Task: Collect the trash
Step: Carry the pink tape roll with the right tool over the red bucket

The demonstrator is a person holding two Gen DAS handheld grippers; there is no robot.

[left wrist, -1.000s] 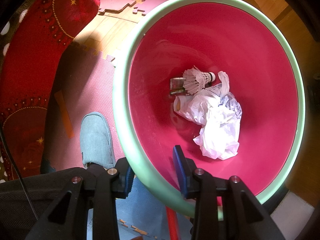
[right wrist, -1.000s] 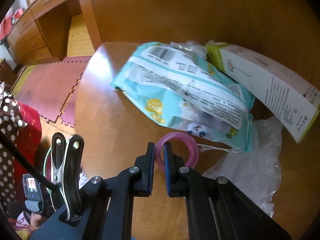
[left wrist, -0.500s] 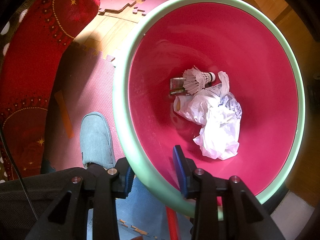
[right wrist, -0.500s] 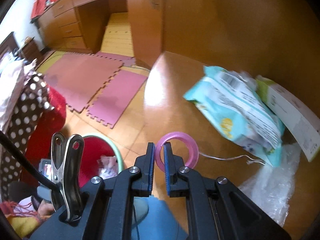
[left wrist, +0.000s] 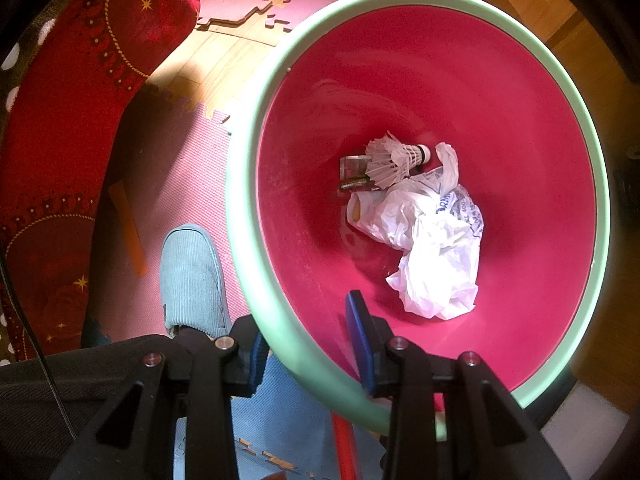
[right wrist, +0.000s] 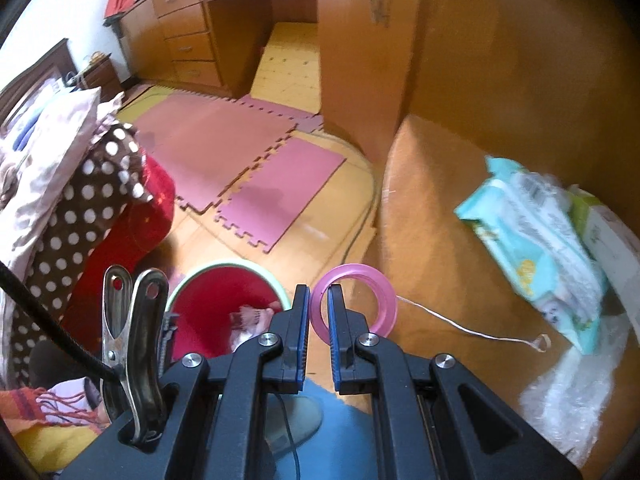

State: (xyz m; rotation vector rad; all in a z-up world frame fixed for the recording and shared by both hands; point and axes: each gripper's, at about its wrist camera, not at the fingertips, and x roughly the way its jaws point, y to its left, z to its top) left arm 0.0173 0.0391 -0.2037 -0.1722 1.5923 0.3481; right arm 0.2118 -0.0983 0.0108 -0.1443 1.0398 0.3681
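In the left wrist view I look straight down into a red bin with a pale green rim point(left wrist: 248, 208). A shuttlecock point(left wrist: 394, 160), a small wrapper point(left wrist: 354, 172) and a crumpled white plastic bag point(left wrist: 436, 256) lie at its bottom. My left gripper point(left wrist: 306, 328) is shut on the near rim, one finger outside and one inside. My right gripper point(right wrist: 319, 294) is shut on a pink plastic ring point(right wrist: 380, 300), held in the air past the table's left edge. The same bin point(right wrist: 256, 266) shows below and left of the ring.
A wooden table point(right wrist: 440, 220) on the right holds a teal wipes pack point(right wrist: 532, 232), a white-green box point(right wrist: 608, 232), clear plastic wrap point(right wrist: 572, 392) and a thin string point(right wrist: 460, 326). A person's grey slipper point(left wrist: 192, 280) and a red cushion point(left wrist: 60, 120) flank the bin. Pink foam mats point(right wrist: 280, 184) cover the floor.
My right gripper swung left off the table with the pink ring still held; the wipes pack slid to the right and the bin came into view. The left gripper and bin stayed put.
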